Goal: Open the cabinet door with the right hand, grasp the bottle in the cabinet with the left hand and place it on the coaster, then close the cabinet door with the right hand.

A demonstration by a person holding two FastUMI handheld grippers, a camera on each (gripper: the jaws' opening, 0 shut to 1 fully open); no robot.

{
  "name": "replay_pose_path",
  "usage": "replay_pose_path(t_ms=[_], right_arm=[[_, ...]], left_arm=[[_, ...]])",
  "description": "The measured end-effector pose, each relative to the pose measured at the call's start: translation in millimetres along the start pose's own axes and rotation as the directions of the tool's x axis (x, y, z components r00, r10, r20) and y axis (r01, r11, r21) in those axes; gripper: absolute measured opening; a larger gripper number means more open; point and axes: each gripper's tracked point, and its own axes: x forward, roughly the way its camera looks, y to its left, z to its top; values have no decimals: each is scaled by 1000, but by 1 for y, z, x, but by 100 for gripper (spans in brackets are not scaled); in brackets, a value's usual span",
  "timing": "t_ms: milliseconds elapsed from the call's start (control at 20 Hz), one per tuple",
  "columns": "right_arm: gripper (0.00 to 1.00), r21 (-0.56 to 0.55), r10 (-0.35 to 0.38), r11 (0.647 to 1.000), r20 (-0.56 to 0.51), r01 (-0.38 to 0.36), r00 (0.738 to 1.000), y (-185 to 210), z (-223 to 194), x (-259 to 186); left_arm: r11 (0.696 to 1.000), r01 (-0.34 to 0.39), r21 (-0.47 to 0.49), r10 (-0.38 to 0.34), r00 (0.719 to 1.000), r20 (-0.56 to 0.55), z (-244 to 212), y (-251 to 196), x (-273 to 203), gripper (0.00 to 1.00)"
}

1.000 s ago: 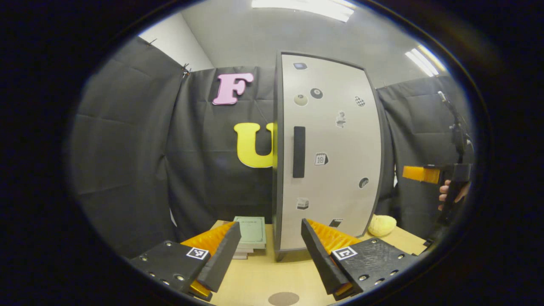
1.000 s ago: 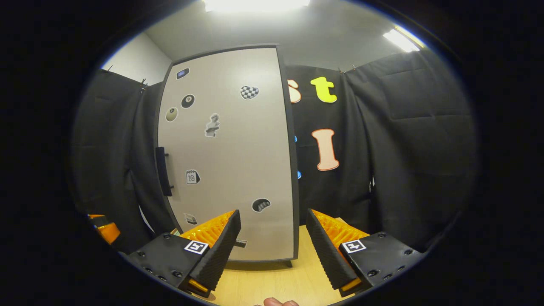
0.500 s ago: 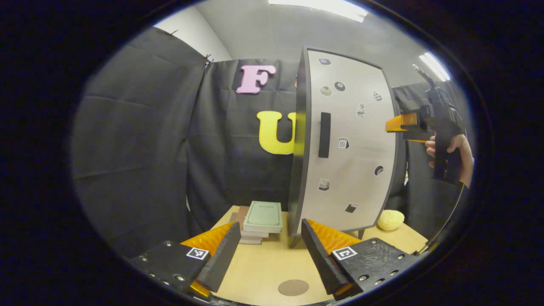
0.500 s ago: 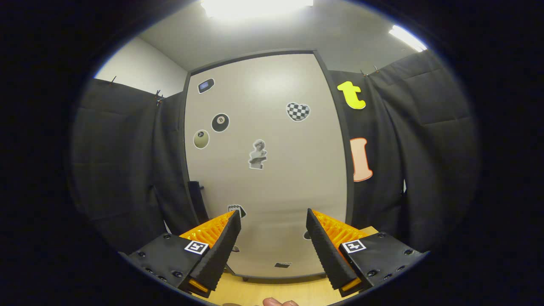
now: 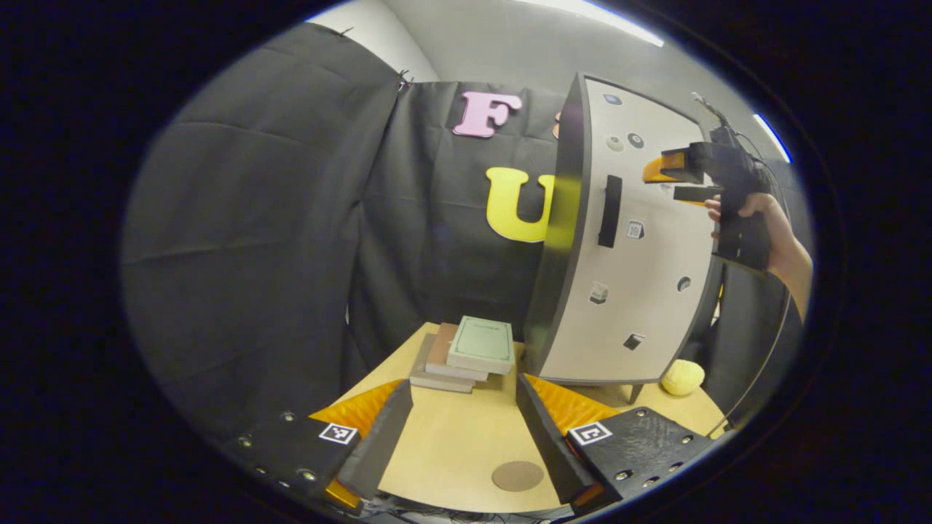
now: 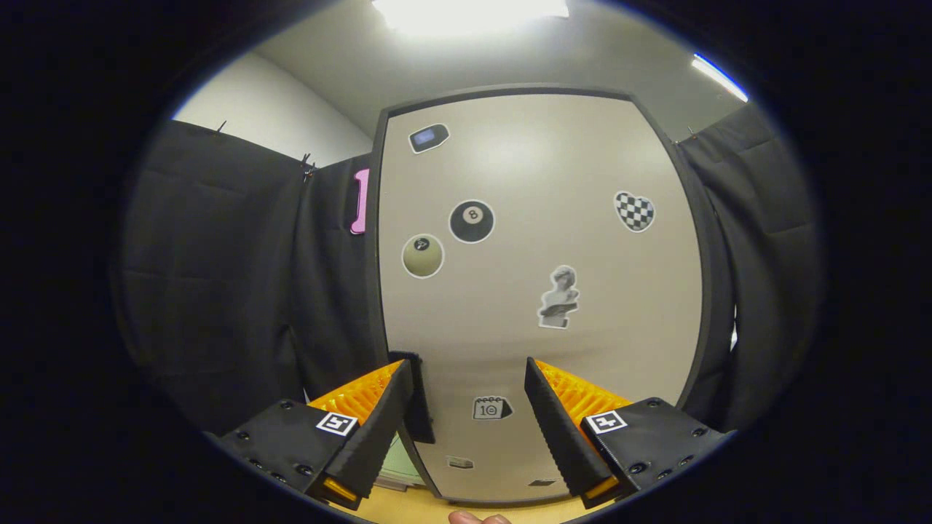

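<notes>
Since a second ago the right tongs point(image 6: 466, 429) have risen from table height and swung in toward the tall beige cabinet door with a dark frame and scattered stickers point(image 6: 539, 291), while the left tongs point(image 5: 462, 437) have drawn back and turned away, so that the cabinet now sits at the right of the left gripper view. Both tongs are released, jaws spread wide, holding nothing. From the left gripper view, the right tongs point(image 5: 673, 178), gripped in a person's hand point(image 5: 757, 218), hover high in front of the door point(image 5: 641, 247), just to the right of its slim black vertical handle point(image 5: 610, 211). In the right gripper view that handle point(image 6: 419, 400) stands upright near the door's left edge, low and left of centre, partly behind the left-hand finger; so the handle's long axis runs vertically and it lies slightly left and below the gap. The door is still closed, so the bottle inside cannot be seen. The round brown coaster point(image 5: 518, 476) lies on the light wooden table point(image 5: 451, 444) just ahead of the left tongs, with a stack of books point(image 5: 470, 353) and a yellow sponge-like lump point(image 5: 682, 377) beyond.
</notes>
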Motion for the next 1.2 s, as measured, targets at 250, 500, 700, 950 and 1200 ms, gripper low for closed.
replay_pose_path(t_ms=[250,500,700,950,1200], right_arm=[[98,-21,-8,1000,-14,7,1000,26,-16,30],[98,-19,-25,1000,-84,23,996,37,-41,55],[80,-4,-39,999,-118,39,992,42,-52,63],[43,-13,-72,997,-176,71,982,44,-67,68],[33,-11,-54,999,-184,53,981,43,-68,67]], left_arm=[[999,-33,14,33,999,-19,-6,22,8,90],[998,-67,13,68,997,-34,-13,37,12,89],[996,-91,-3,91,995,-48,-21,50,6,89],[990,-135,-30,133,990,-54,-26,66,1,89],[991,-127,-47,124,990,-61,-31,63,-5,89]])
